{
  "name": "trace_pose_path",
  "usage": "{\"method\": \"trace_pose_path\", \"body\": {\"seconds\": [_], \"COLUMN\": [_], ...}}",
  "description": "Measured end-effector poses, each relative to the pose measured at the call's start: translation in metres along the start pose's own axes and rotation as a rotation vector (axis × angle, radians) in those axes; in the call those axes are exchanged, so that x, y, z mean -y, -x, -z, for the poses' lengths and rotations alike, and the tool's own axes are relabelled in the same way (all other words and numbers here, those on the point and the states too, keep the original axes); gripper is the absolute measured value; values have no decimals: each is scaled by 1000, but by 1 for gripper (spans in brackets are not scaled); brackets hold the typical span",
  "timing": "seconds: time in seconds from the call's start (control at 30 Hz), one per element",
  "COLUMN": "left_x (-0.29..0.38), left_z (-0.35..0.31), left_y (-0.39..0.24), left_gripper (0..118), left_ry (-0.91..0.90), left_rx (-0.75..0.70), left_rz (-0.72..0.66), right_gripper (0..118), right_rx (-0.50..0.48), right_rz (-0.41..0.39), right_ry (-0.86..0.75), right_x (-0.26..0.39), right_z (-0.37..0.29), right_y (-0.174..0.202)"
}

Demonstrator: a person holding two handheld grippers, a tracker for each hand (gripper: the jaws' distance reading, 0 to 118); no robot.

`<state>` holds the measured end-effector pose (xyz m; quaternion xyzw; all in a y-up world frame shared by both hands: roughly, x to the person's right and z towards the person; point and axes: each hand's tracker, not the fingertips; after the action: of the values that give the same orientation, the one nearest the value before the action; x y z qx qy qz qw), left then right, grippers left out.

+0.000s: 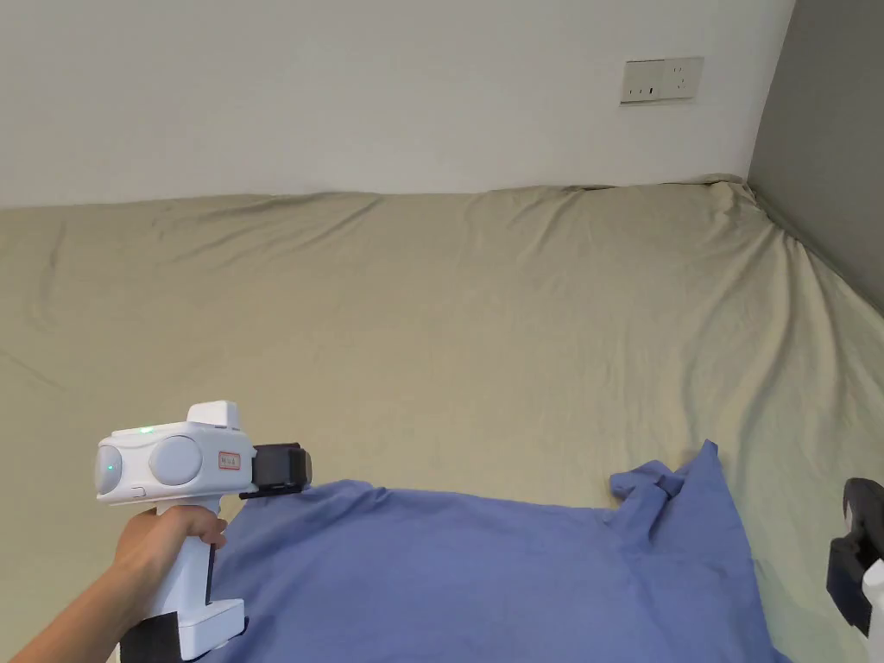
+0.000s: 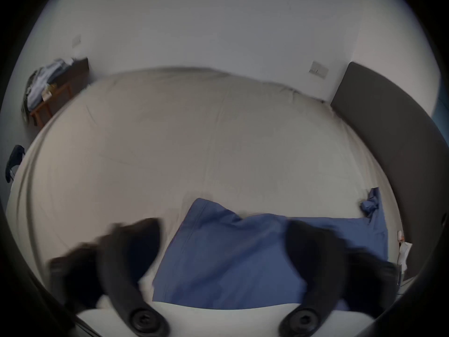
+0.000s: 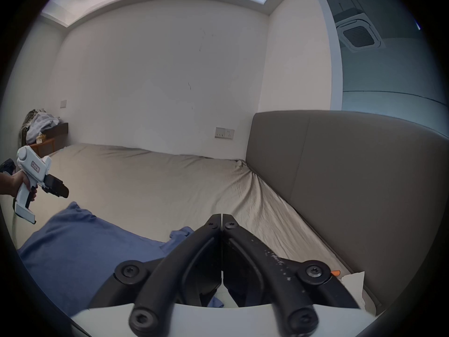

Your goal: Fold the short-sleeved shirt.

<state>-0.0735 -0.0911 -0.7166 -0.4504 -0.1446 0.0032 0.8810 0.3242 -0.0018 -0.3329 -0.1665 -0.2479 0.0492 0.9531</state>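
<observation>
Blue shirt (image 1: 483,578), beige bedsheet (image 1: 449,328), white wall (image 1: 345,86), grey headboard (image 3: 340,172)

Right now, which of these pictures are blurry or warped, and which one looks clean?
Head view: sharp, evenly lit, straight lines. Left gripper view: fisheye-bent with a dark rim, and its left claw is smeared by motion blur above the blue shirt. Right gripper view: same fisheye curve and dark corners, but the right claw is crisp.

Soft, even indoor light fills the head view, sharp and shadowless. Both gripper views show fisheye bending with dark vignetted corners. The left gripper view is dimmer, its near jaws motion-blurred.
</observation>
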Motion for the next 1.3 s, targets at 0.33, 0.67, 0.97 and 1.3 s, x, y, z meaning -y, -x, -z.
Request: {"method": "trace_pose_path", "body": {"seconds": [0.33, 0.67, 0.97, 1.3], "left_x": [19, 14, 16, 29], "left_z": [55, -26, -100, -157], "left_y": [-9, -15, -13, -5], "left_gripper": [38, 0, 0, 0], "left_ry": [28, -145, -212, -287], "left_rx": [-94, -15, 7, -19], "left_rz": [58, 0, 52, 17], "right_gripper": [2, 112, 12, 5], "right_rx": [14, -123, -191, -154], "right_rz": [64, 70, 16, -99], "right_ry": [181, 533, 741, 364], "right_x": [28, 44, 86, 20], "right_z": [44, 181, 227, 146], "right_y": [-21, -13, 25, 12]}}
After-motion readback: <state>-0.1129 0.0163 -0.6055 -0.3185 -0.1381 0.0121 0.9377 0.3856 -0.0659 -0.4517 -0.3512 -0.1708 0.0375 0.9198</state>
